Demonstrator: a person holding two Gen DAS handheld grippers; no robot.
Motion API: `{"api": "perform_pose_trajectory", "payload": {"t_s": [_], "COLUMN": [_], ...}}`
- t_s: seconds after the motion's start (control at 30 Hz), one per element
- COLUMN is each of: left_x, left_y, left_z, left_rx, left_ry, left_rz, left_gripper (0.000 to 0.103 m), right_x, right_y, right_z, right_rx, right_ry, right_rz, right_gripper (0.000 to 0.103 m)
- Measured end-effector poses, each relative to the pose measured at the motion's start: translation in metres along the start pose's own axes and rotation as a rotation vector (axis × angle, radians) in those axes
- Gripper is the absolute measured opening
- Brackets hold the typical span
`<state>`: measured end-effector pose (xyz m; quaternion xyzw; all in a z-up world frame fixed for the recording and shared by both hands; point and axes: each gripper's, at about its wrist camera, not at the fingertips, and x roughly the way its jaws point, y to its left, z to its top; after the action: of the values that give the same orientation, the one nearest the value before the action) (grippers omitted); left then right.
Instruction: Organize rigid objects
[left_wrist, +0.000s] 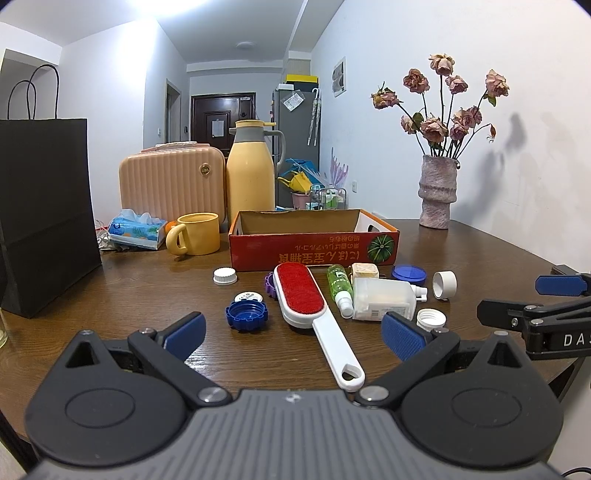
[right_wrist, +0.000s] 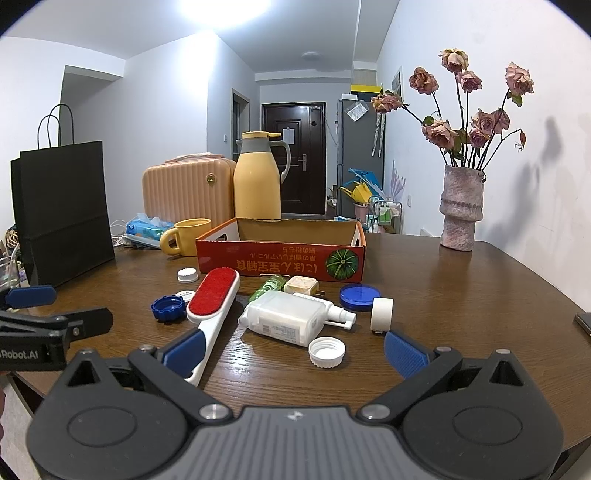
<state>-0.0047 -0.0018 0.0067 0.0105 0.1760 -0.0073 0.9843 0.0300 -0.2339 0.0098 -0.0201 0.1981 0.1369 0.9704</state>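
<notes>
A red cardboard box (left_wrist: 314, 251) (right_wrist: 280, 258) stands open-topped mid-table. In front of it lie a red-and-white lint brush (left_wrist: 301, 291) (right_wrist: 214, 295), a white spray bottle (left_wrist: 384, 299) (right_wrist: 284, 319) on its side, a green bottle (left_wrist: 340, 284), a cream plug (right_wrist: 301, 285), a blue toothed cap (left_wrist: 245, 314) (right_wrist: 168, 308), a blue round lid (left_wrist: 409, 274) (right_wrist: 359, 295) and several white caps (left_wrist: 430, 318) (right_wrist: 327, 352). My left gripper (left_wrist: 293, 334) hovers open above the brush handle. My right gripper (right_wrist: 294, 350) is open near the threaded white cap. Neither holds anything.
A black paper bag (left_wrist: 44, 221) stands at the left. Behind the box are a yellow mug (left_wrist: 197, 234), a yellow thermos (left_wrist: 251, 173), a pink case (left_wrist: 171, 184) and a tissue pack (left_wrist: 138, 230). A vase of dried roses (left_wrist: 437, 192) stands at the back right.
</notes>
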Motion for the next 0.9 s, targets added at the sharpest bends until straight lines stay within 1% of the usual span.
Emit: {"api": "perform_pose_trajectory", "payload": {"t_s": [0.3, 0.53, 0.9], "left_x": [0.000, -0.001, 0.029], "left_y": [0.000, -0.003, -0.003], "left_z": [0.000, 0.001, -0.002], "left_rx": [-0.001, -0.004, -0.019], "left_ry": [0.001, 0.008, 0.047], "left_rz": [-0.001, 0.000, -0.007], "left_gripper": [0.103, 0.103, 0.103], "right_x": [0.000, 0.010, 0.033], "right_y": [0.000, -0.005, -0.012], "right_z": [-0.001, -0.004, -0.004], "right_rx": [0.004, 0.009, 0.013], "right_ry": [0.006, 0.019, 0.058], "right_rz": [-0.001, -0.005, -0.016], "right_gripper": [0.103, 0.103, 0.103]}}
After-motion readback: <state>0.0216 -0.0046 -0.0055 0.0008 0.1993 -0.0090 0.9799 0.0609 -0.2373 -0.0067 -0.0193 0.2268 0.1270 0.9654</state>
